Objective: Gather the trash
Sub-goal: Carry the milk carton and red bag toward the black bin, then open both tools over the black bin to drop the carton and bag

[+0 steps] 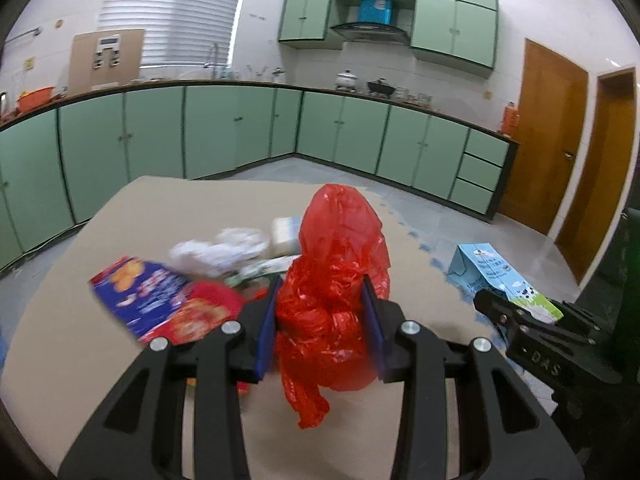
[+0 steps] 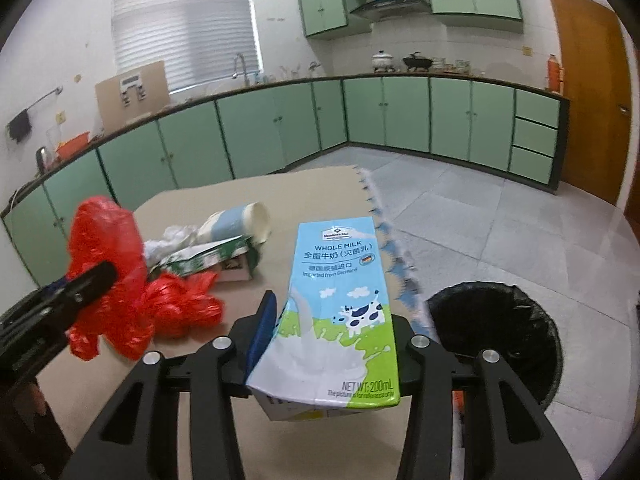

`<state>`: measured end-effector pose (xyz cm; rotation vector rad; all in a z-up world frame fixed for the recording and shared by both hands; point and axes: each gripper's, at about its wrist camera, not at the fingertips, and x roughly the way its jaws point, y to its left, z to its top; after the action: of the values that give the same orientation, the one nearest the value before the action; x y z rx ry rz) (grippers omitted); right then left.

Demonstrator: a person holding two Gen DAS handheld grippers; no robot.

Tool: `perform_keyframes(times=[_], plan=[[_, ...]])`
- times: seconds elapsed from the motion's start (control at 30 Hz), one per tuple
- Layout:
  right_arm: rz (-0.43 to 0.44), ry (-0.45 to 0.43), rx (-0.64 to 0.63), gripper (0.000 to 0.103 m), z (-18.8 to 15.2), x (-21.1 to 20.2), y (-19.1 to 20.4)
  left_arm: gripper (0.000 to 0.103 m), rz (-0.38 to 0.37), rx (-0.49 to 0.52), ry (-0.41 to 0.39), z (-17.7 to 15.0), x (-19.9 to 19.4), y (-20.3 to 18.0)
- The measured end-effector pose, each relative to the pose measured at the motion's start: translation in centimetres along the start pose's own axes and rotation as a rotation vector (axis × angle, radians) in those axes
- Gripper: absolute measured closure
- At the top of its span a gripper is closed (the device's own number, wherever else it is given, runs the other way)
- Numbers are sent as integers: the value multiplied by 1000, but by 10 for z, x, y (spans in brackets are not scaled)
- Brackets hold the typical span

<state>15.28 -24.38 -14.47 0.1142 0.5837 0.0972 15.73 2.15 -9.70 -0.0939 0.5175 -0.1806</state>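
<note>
Between the left gripper's (image 1: 322,308) jaws sat a crumpled red plastic bag (image 1: 336,280), pinched and lifted off the tan cardboard tabletop (image 1: 80,320). Right gripper (image 2: 332,320) jaws were clamped on a light-blue whole milk carton (image 2: 340,304), right beside the black-lined trash bin (image 2: 496,332) on the floor.

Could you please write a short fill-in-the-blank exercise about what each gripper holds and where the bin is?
1. The left gripper is shut on a crumpled ____ plastic bag.
2. The right gripper holds a carton labelled whole ____.
3. The black bin stands on the floor to the ____ of the carton.

Missing words: red; milk; right
</note>
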Motion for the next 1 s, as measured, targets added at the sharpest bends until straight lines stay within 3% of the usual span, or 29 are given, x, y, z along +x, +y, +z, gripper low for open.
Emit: perform_keyframes(times=[0.43, 0.73, 0.9, 0.93, 1.0], plan=[[-193, -49, 100, 58, 17, -26, -118, 67, -187, 82, 17, 20, 67, -121], [-290, -44, 150, 58, 21, -10, -199, 67, -280, 157, 75, 17, 132, -220], [-304, -22, 160, 57, 19, 11, -229, 56, -304, 173, 114, 10, 162, -252], [-312, -22, 163, 53, 17, 13, -232, 54, -304, 173, 119, 11, 168, -257], [-340, -16, 167, 49, 14, 15, -243, 41, -306, 170, 117, 9, 170, -260]])
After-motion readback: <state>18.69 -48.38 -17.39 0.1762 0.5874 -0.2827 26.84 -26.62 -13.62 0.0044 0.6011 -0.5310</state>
